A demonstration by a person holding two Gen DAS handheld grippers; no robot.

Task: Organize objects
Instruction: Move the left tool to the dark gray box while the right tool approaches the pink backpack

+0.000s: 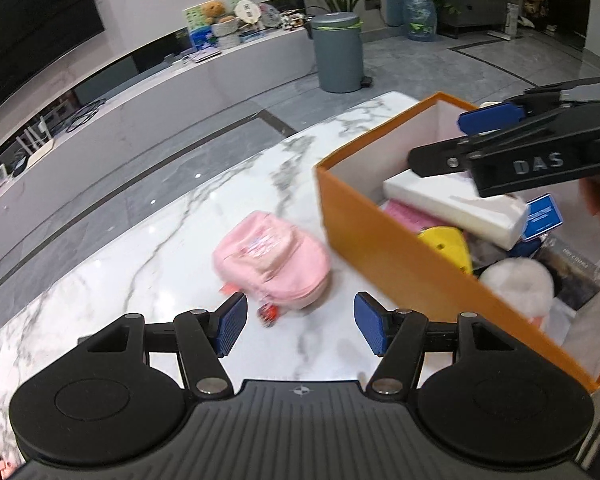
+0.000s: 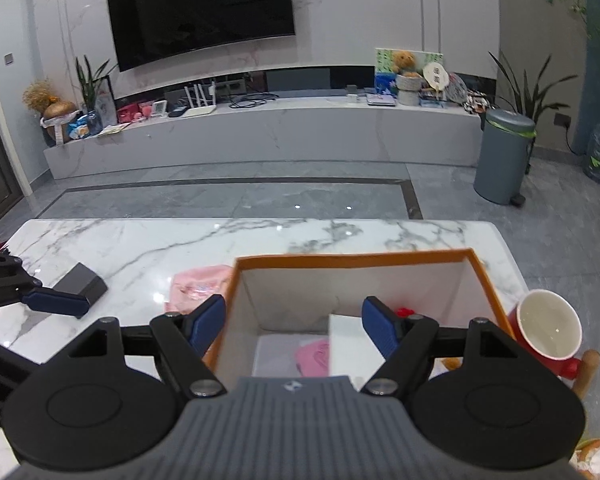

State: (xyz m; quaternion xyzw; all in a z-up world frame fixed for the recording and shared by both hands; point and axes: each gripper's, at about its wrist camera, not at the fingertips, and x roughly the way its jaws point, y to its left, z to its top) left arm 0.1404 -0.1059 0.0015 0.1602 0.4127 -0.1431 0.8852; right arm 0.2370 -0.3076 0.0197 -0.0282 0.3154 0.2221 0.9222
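Note:
A small pink backpack (image 1: 272, 260) lies on the white marble table (image 1: 140, 264), just left of an orange box (image 1: 384, 248). My left gripper (image 1: 300, 326) is open and empty, just short of the backpack. The box holds a white packet (image 1: 456, 204), a yellow piece (image 1: 446, 244), a white fluffy ball (image 1: 518, 282) and other items. My right gripper (image 2: 294, 328) is open and empty above the box (image 2: 356, 260); it also shows over the box in the left wrist view (image 1: 436, 140). The backpack shows left of the box in the right wrist view (image 2: 198, 284).
A dark grey block (image 2: 80, 282) lies on the table at the left, beside my left gripper's fingertip (image 2: 56, 303). A red mug (image 2: 548, 332) stands right of the box. Beyond the table's far edge are the floor, a grey bin (image 2: 502, 156) and a TV bench.

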